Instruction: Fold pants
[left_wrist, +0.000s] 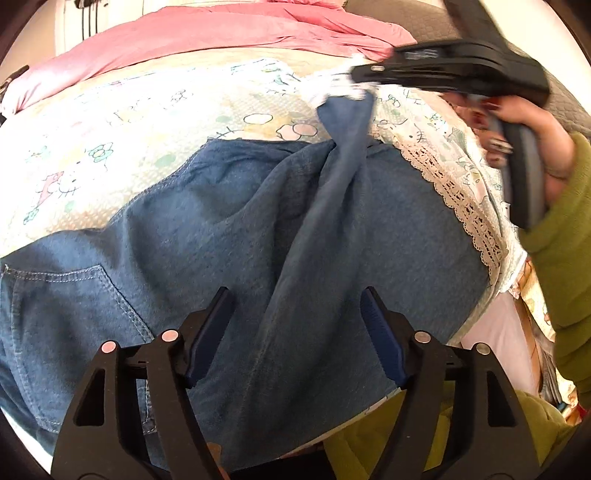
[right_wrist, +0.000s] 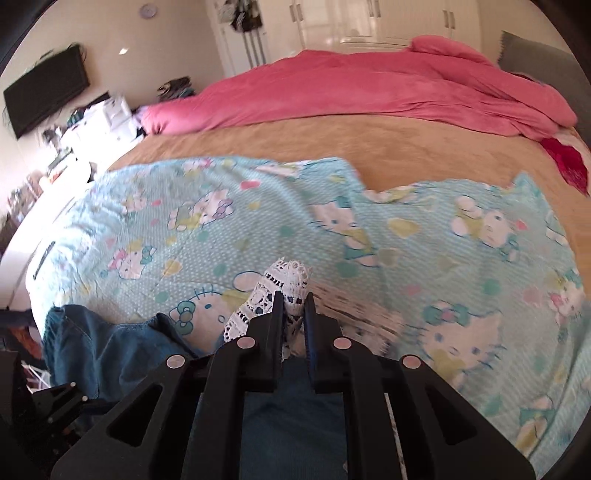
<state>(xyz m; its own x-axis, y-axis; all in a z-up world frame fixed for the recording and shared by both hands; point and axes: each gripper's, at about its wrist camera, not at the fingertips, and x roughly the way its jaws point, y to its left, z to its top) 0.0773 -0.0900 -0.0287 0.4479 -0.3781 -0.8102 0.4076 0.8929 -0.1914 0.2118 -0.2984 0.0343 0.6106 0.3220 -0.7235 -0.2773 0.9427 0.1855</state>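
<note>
Right claw (right_wrist: 293, 314) is pinched nearly closed on the white lace hem (right_wrist: 284, 284) of the pants (left_wrist: 258, 229), plus some denim under it. In the left view that claw holds the fabric lifted above the bed, so a ridge of denim runs from its tip back toward the left claw (left_wrist: 295, 332). My read: it's carrying the leg end over for a fold.

Left claw is wide, nothing in it, hovering over the pants with the ridge passing between its fingers. Back pocket (left_wrist: 66, 295) sits left of it. Probably waiting to pin or catch the fold.

Pants lie on a cartoon-cat sheet (right_wrist: 424, 251) with a lace edge, spread over a tan bedcover (right_wrist: 332, 144). Beyond the right claw: pink duvet (right_wrist: 351, 92), white wardrobes (right_wrist: 369, 18). Far left: wall TV (right_wrist: 44, 92), cluttered shelf.
</note>
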